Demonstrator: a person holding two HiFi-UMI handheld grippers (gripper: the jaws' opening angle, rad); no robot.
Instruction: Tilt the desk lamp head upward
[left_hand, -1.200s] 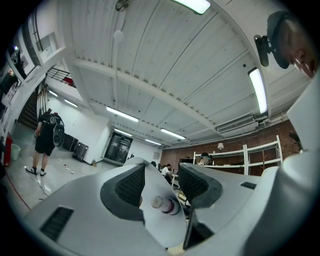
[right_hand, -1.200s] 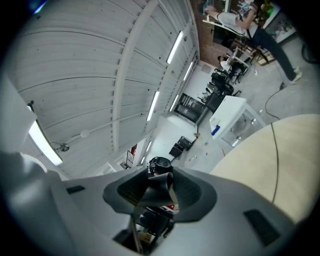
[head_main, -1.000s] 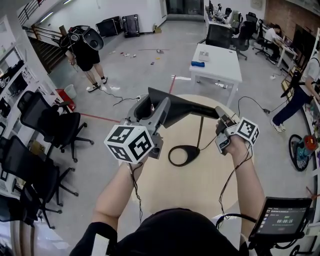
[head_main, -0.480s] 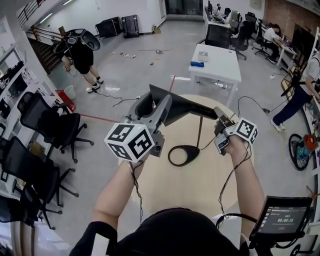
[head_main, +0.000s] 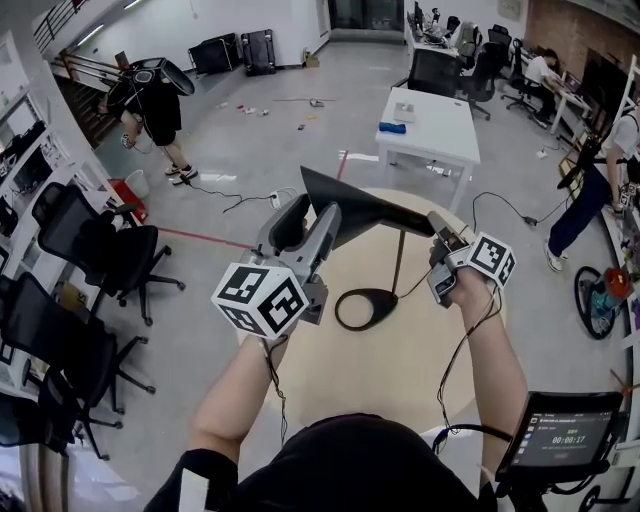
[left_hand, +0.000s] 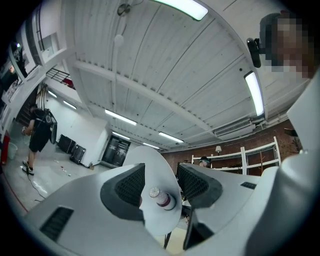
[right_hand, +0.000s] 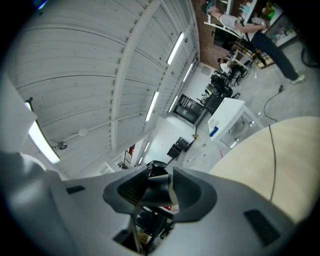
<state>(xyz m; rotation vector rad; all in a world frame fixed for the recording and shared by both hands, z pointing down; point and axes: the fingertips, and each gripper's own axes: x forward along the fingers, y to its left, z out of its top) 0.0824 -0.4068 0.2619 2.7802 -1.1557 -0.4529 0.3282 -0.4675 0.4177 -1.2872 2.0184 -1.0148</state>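
A black desk lamp stands on the round wooden table (head_main: 400, 390), with its ring base (head_main: 366, 308) and thin stem (head_main: 400, 262) near the middle. Its long cone head (head_main: 365, 208) slants up towards the left. My left gripper (head_main: 308, 215) is shut on the wide end of the head. In the left gripper view the white inside of the shade (left_hand: 152, 172) and the bulb (left_hand: 161, 197) sit between the pads of the left gripper (left_hand: 161, 187). My right gripper (head_main: 438, 230) is shut on the head's narrow rear end (right_hand: 156, 192), which fills the gap of the right gripper (right_hand: 159, 189).
A white table (head_main: 440, 120) stands beyond the round one. Black office chairs (head_main: 90, 240) are on the left. A person (head_main: 150, 100) stands on the floor at the far left, another at the right edge (head_main: 600, 190). A small screen (head_main: 565, 435) sits at the lower right.
The wide end of the lamp head has risen slightly with my left gripper. My right gripper has stayed put. The person at the far left has stepped further left.
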